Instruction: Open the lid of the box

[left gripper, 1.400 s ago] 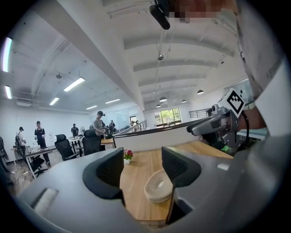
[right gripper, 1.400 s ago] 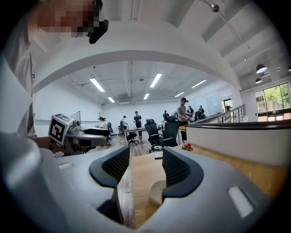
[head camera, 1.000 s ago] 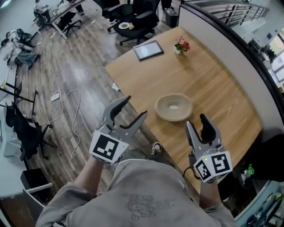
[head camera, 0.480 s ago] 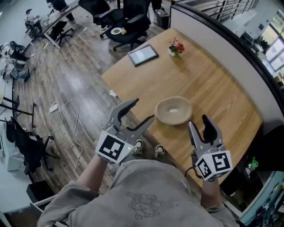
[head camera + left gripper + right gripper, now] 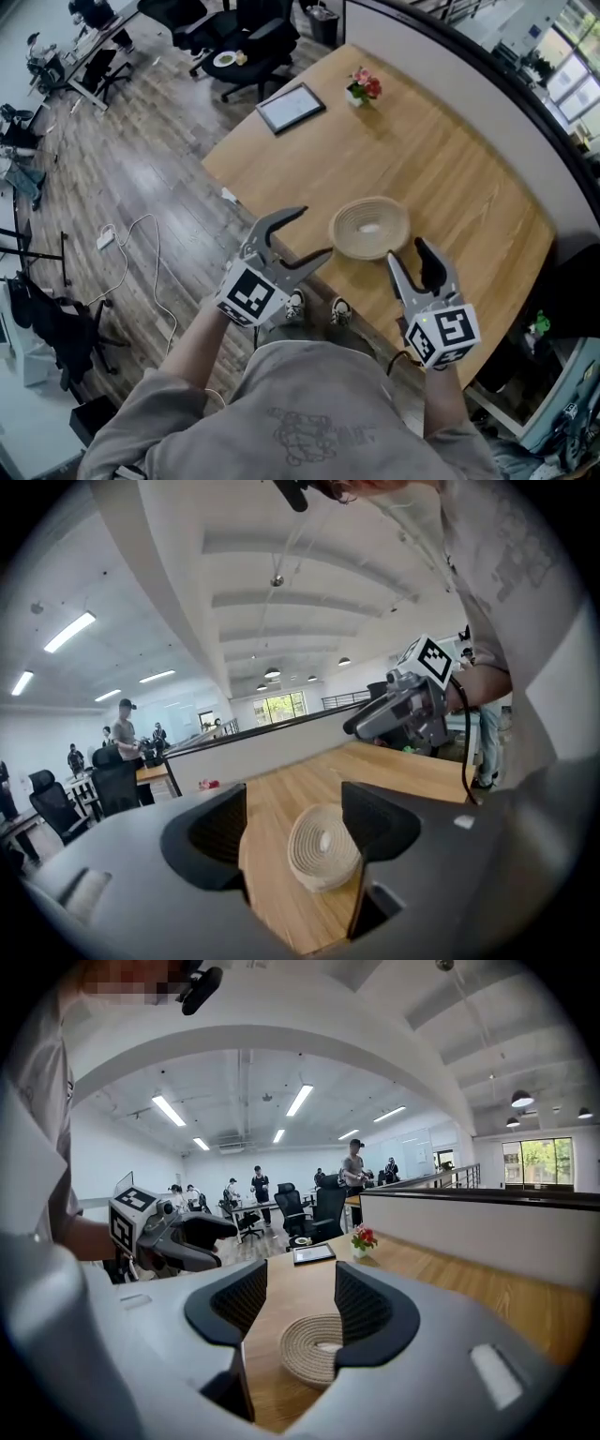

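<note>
- Two tools show in the head view. The left tool (image 5: pixel 314 232) and the right tool (image 5: pixel 408 251) both stand wide and empty, just short of the round woven box (image 5: pixel 369 226). The box sits near the front edge of the worktop (image 5: pixel 450 159), and neither tool touches it.
- Left gripper view: the left tool's jaws have just been opening. Nothing is between them, and the woven box (image 5: pixel 323 847) lies beyond on the wood. Its coiled rope looks light, slightly yielding, rough enough not to slip and hardly fragile.
- Same view: a pale piece (image 5: pixel 325 840) at the box's centre may be a knob. If so, it is probably the place to pinch while the other tool steadies the rim.
- Right gripper view: the jaws stand apart with nothing in them, and the woven box (image 5: pixel 305 1349) is partly covered by the right-hand jaw.
- No view shows a seam between lid and body, so I cannot tell where the lid parts. The box's depth and what the pale piece is also stay unclear.
</note>
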Available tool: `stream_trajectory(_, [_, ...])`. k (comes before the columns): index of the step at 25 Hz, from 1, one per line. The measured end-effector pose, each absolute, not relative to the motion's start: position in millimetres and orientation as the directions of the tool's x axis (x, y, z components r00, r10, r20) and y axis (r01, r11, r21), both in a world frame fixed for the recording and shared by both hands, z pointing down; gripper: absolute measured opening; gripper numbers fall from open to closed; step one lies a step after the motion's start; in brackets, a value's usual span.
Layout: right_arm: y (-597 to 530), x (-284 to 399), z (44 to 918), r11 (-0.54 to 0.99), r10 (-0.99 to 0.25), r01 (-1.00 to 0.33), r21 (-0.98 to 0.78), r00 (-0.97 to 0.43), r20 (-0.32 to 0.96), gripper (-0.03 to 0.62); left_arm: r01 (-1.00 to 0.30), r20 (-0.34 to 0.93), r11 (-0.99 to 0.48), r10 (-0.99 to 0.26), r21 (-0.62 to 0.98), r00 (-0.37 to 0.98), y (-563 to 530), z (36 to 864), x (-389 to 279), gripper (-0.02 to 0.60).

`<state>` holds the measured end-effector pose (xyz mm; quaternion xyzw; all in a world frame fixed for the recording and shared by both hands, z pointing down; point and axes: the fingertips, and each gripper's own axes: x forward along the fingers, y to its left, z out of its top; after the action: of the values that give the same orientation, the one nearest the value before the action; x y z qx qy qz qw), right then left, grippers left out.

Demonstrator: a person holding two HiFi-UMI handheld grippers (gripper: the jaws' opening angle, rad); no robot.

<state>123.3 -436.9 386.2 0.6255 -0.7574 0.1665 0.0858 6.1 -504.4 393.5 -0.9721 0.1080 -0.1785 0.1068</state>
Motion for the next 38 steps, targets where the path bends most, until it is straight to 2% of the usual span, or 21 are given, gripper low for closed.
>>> stream_trajectory(4, [-443.7,111.4,414.4,0.151,-0.894,-0.977,-0.152,-0.201,0.402,0.212,-0.161,0.368,-0.981,-0.191,-0.111,0.910,-516.1,440.7,4.7,0.319])
stream_trajectory(8, [-454.4,105.2,439.3,0.147,-0.875,-0.977,-0.154,-0.201,0.440,0.212,-0.107,0.426,-0.988,-0.146,-0.113,0.893,-527.0,481.2,10.5,0.324])
stream_trajectory(10, [-459.4,99.7,454.0,0.161,-0.865,-0.979,-0.125,-0.201,0.459,0.212,-0.074,0.464,-0.991,-0.118,-0.112,0.878,-528.9,505.5,12.3,0.356])
stream_trajectory(12, [-465.2,92.2,465.9,0.178,-0.861,-0.980,-0.094,-0.201,0.467,0.212,-0.047,0.501,-0.993,-0.096,-0.110,0.860,-529.2,531.7,10.4,0.357])
stream_trajectory(20, [-484.0,78.6,518.7,0.169,-0.831,-0.972,-0.161,-0.228,0.507,0.212,0.024,0.588,-0.998,-0.018,-0.062,0.808,-531.2,614.8,19.3,0.357])
stream_trajectory(31, [-491.9,83.8,571.6,0.131,-0.793,-0.972,-0.196,-0.221,0.567,0.212,0.066,0.622,-0.998,0.050,-0.003,0.781,-526.8,675.2,37.5,0.359])
stream_trajectory(38, [-497.8,60.2,585.2,0.254,-0.735,-0.936,-0.245,-0.352,0.580,0.212,0.107,0.617,-0.994,0.091,0.011,0.781,-522.8,684.8,57.3,0.360])
